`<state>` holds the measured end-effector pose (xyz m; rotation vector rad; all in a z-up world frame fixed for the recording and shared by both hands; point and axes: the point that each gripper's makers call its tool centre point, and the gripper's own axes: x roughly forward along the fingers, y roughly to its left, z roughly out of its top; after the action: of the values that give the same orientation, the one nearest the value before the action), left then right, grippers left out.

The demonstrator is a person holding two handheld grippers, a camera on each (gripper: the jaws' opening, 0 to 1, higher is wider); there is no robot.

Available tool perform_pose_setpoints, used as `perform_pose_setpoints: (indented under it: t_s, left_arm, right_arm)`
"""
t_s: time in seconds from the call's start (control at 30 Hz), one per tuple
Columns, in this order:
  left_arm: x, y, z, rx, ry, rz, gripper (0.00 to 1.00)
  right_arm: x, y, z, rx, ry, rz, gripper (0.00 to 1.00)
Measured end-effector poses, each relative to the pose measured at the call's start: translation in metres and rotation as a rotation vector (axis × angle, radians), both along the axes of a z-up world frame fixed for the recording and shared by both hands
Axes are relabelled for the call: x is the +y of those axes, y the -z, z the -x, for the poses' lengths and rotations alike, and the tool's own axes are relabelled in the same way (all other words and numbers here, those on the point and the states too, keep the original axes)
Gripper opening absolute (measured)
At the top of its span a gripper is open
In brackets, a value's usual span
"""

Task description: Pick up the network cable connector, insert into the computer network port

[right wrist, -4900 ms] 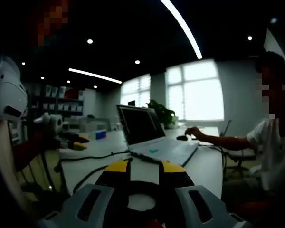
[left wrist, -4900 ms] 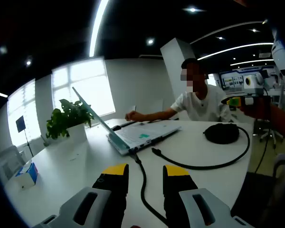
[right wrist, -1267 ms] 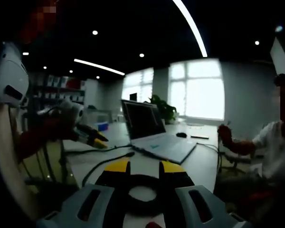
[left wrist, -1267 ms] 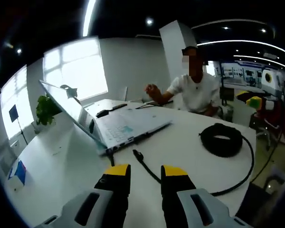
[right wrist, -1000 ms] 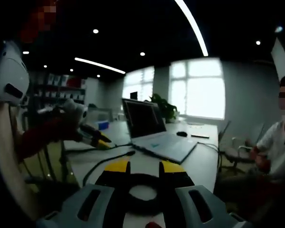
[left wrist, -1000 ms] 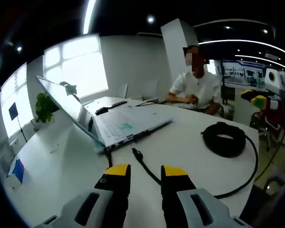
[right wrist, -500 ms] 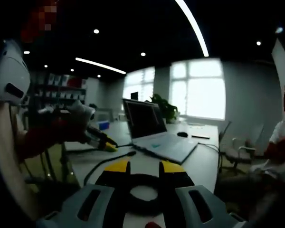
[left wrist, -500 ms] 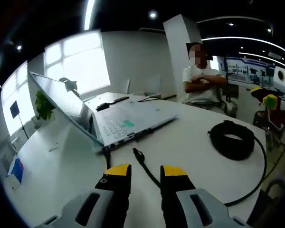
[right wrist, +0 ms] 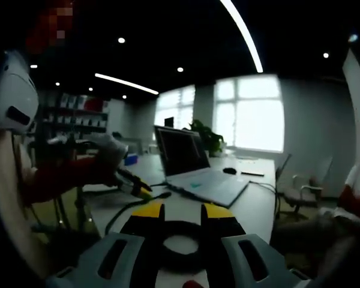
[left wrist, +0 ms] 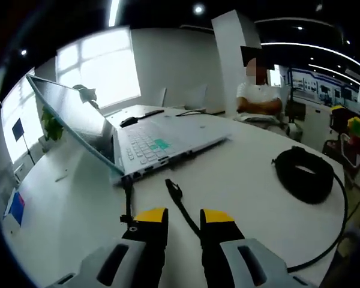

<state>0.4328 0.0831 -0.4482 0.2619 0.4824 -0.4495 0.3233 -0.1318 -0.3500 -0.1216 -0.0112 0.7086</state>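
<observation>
Just ahead of the left claw [left wrist: 183, 217] lies the connector [left wrist: 173, 187].

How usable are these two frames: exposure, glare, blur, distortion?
Left gripper view: bright and fairly sharp, with the laptop and cable plug clear, the window blown out, and straight edges bowed by the fisheye. Right gripper view: dim and soft, backlit by its window, with the left hand-held gripper smeared.

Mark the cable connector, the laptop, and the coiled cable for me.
cable connector [left wrist: 174, 189]: left gripper view, on the plug's black tip.
laptop [left wrist: 153, 144]: left gripper view, on the keyboard deck.
coiled cable [left wrist: 305, 176]: left gripper view, on the coil's near loop.
</observation>
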Motion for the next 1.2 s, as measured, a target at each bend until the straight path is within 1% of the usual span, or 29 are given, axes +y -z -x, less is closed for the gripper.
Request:
perform_pose_setpoints:
  t_s: [0.37, 0.43, 0.63, 0.73, 0.9, 0.97, 1.07, 1.1, 1.2]
  left_arm:
    - [0.0, 0.01, -0.002, 0.047, -0.015, -0.005, 0.2]
    - [0.0, 0.01, -0.002, 0.054, -0.019, 0.0, 0.18]
    - [-0.002, 0.012, -0.001, 0.077, -0.019, 0.016, 0.16]
    - [-0.003, 0.013, -0.001, 0.088, -0.021, 0.03, 0.1]
    - [-0.003, 0.013, -0.001, 0.088, -0.024, 0.036, 0.09]
    - [-0.003, 0.013, -0.002, 0.095, -0.03, 0.056, 0.07]
    - [-0.003, 0.013, -0.002, 0.084, -0.028, 0.062, 0.06]
    - [-0.003, 0.013, -0.002, 0.081, -0.037, 0.065, 0.06]
    - [-0.002, 0.012, -0.002, 0.07, -0.035, 0.045, 0.05]
  right_arm:
    - [-0.002, -0.001, -0.001, -0.005, 0.001, -0.006, 0.24]
    - [-0.002, -0.002, -0.001, -0.007, 0.001, -0.008, 0.24]
    - [-0.002, -0.003, 0.0, -0.013, 0.0, -0.01, 0.24]
    - [-0.002, -0.004, 0.0, -0.016, 0.0, -0.013, 0.24]
    - [-0.001, -0.005, 0.001, -0.019, -0.001, -0.013, 0.24]
    - [0.0, -0.005, 0.002, -0.023, -0.004, -0.012, 0.24]
    - [0.001, -0.006, 0.002, -0.026, -0.005, -0.012, 0.24]
    - [0.002, -0.006, 0.002, -0.027, -0.007, -0.013, 0.24]
    - [0.002, -0.007, 0.003, -0.03, -0.01, -0.015, 0.24]
